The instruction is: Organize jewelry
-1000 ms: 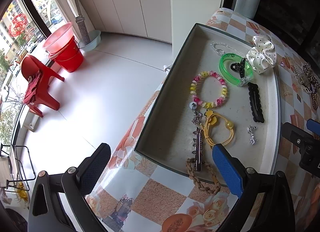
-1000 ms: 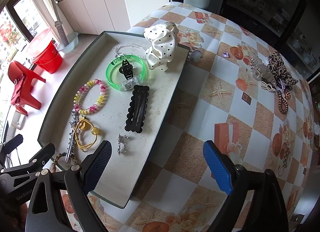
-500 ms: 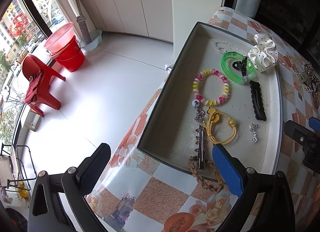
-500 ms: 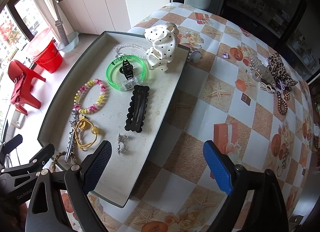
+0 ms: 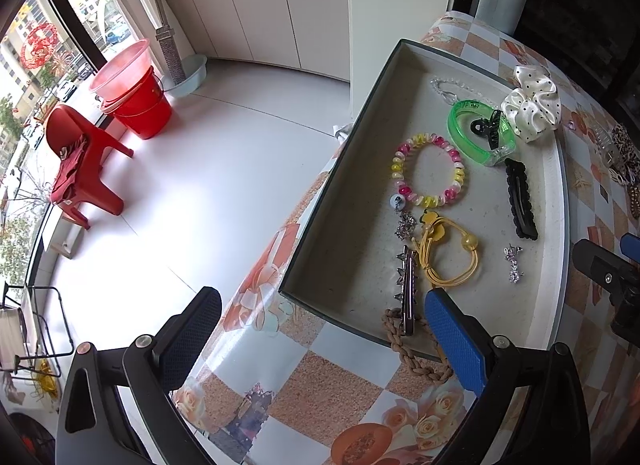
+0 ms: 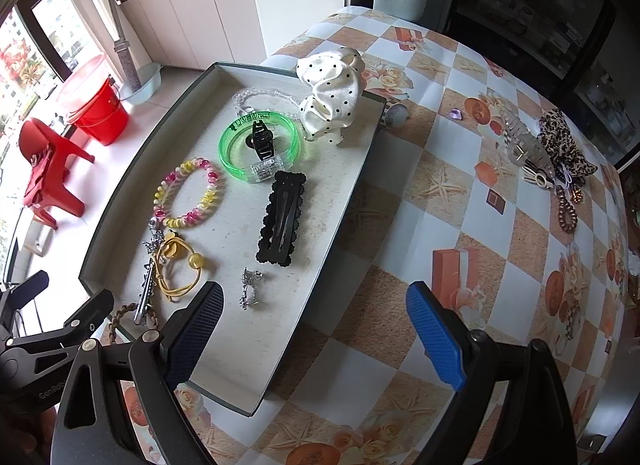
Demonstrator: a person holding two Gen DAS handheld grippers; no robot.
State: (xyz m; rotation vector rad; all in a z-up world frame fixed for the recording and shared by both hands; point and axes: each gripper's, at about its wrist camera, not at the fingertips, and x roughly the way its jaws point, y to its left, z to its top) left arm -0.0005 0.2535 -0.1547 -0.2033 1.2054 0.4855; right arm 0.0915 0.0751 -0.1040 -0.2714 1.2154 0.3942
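Note:
A grey tray [image 6: 352, 201] [image 5: 340, 233] on the table holds a green bangle [image 6: 232, 153] with a black claw clip [image 6: 262, 141], a pink-yellow bead bracelet [image 6: 188, 193], a black snap clip [image 6: 280, 225], a yellow hair tie [image 6: 180, 269], a silver earring [image 6: 249, 289] and a clear chain [image 6: 260, 96]. A white dotted scrunchie [image 6: 332, 93] rests on its far rim. A brown braided band [image 5: 412, 353] hangs over the near rim under a spiked clip [image 5: 408, 289]. My left gripper [image 5: 320, 345] is open above the tray's near corner. My right gripper [image 6: 316, 329] is open above the tray's right rim.
Loose pieces lie at the table's far right: a clear claw clip [image 6: 520, 141], a leopard scrunchie [image 6: 564, 145], a brown bead string [image 6: 566, 213], a purple gem [image 6: 456, 115]. The table edge drops to the floor at left, with a red bucket [image 5: 140, 105] and red chair [image 5: 80, 169].
Both grippers have drawn back slightly from the tray, so the tray shows a little farther away. Nothing was picked up or moved.

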